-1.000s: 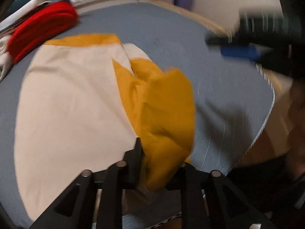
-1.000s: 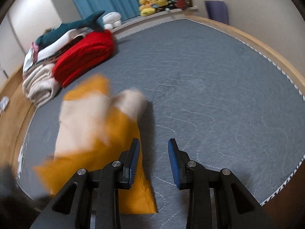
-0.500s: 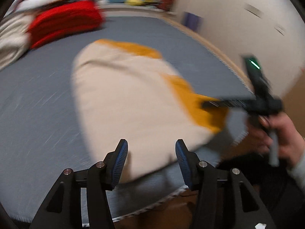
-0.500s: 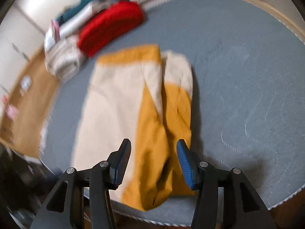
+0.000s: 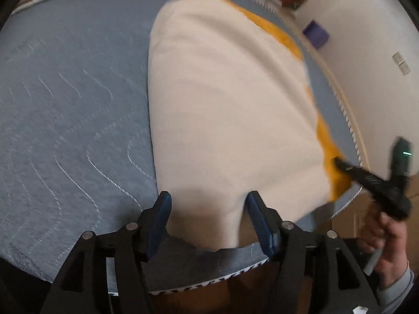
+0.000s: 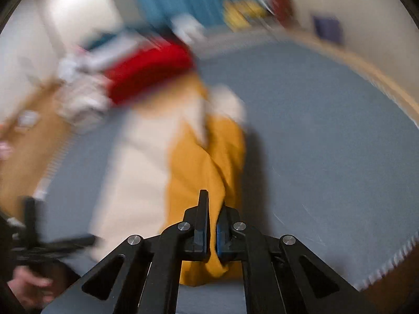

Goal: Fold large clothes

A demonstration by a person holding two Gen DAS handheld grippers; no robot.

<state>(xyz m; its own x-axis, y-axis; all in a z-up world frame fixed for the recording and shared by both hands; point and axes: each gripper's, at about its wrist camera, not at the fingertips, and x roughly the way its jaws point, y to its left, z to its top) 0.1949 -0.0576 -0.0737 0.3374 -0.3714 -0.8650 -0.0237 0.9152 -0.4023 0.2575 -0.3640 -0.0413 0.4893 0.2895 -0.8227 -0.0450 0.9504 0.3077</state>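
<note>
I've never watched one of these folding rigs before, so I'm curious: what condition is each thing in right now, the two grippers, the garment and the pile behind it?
Left gripper: open, its fingers either side of the cream hem, gripping nothing.
Right gripper: shut on the mustard sleeve.
Cream and mustard garment: lying on the grey mat, sleeve folded in along its side.
Red garment: folded, in the pile at the back of the mat.

Cream-and-mustard garment [image 5: 230, 99] on grey quilted mat [image 5: 65, 110]
</note>
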